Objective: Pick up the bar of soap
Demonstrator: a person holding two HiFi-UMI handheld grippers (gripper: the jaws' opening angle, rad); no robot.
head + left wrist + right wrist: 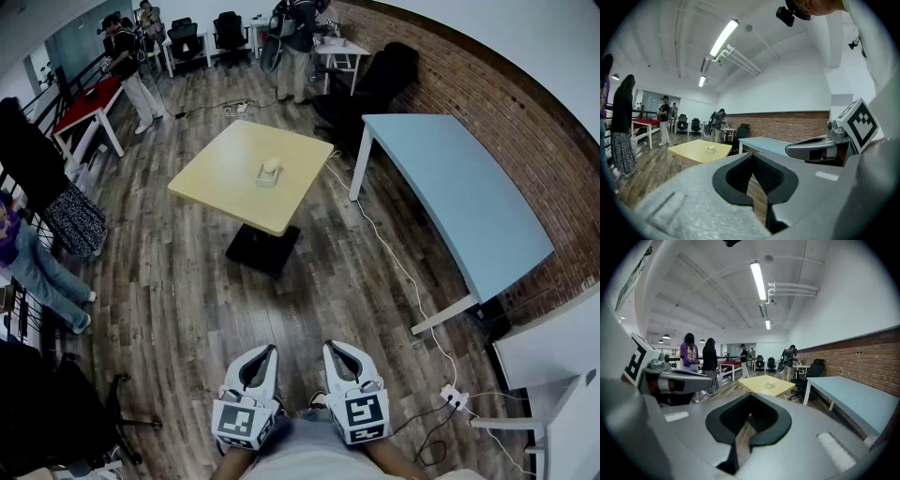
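Holding both tongs low by my body: left gripper [269,349] pressed together w/ nothing in it, right gripper [331,345] same, tips together & empty. The bar of soap [270,169] sits well ahead on what looks like a small dish [267,180], near the middle of the yellow table [220,178], out of reach, so approach isn't begun.

Risks, imo: arriving w/ jaws closed I'd only nudge the soap off its dish, so one needs spreading first. Soap prob slick & rounded; an off-centre pinch could squirt it out.

Nearer hazards: a white cable [398,267] runs from the power strip [452,397] on my right up across the wood floor [187,309] toward the yellow table; veering right = snag. That table's black base [262,248] sticks out low & could catch a foot. Straight path looks free otherwise. On the right the blue table [459,197] flanks the route, black chair [375,84] beyond it, ppl [295,37] standing at the back, well apart from the soap.
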